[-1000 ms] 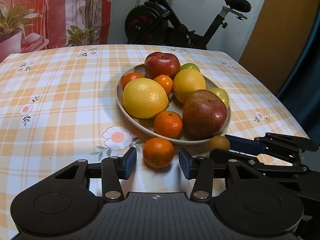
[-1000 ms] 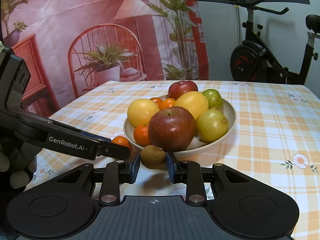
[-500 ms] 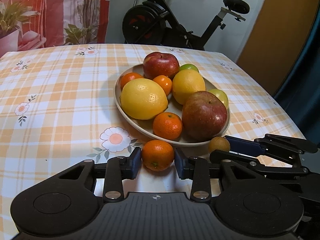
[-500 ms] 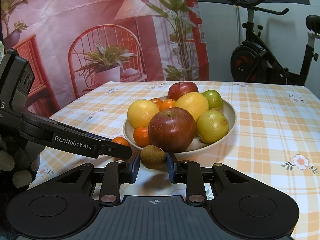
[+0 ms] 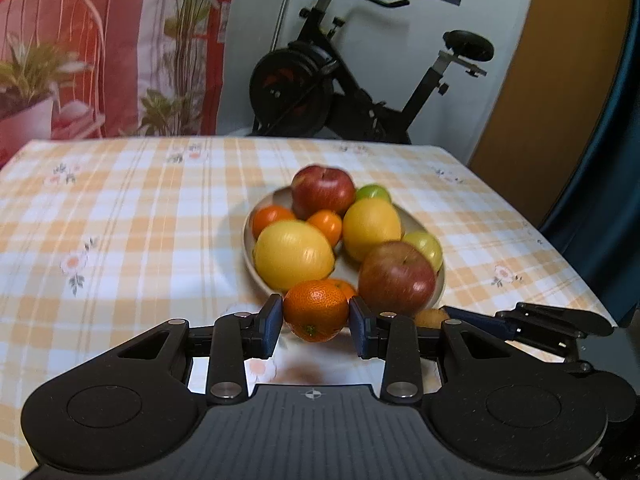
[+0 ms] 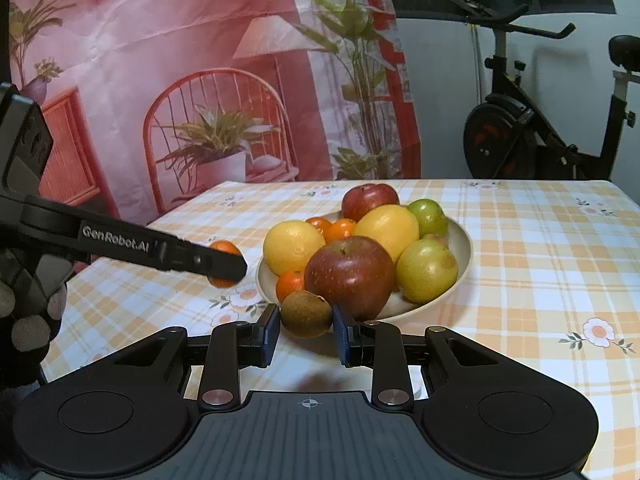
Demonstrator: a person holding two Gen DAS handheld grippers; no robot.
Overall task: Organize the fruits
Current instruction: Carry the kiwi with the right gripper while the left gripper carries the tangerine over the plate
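Note:
My left gripper (image 5: 316,326) is shut on a tangerine (image 5: 316,310) and holds it lifted off the cloth, just in front of the fruit bowl (image 5: 414,220). The same tangerine shows in the right wrist view (image 6: 224,249), behind the left gripper's finger. My right gripper (image 6: 306,330) is shut on a brown kiwi (image 6: 306,314), low at the bowl's near rim (image 6: 460,236). The bowl holds two red apples, two lemons, green fruits and small tangerines.
The checked tablecloth (image 5: 120,220) covers the table; its right edge (image 5: 568,264) drops off near a dark curtain. An exercise bike (image 5: 320,80) stands behind the table. A printed backdrop hangs at the far left.
My left gripper has closed on the tangerine and lifted it off the table. My right gripper has stayed shut on the kiwi and has risen slightly.

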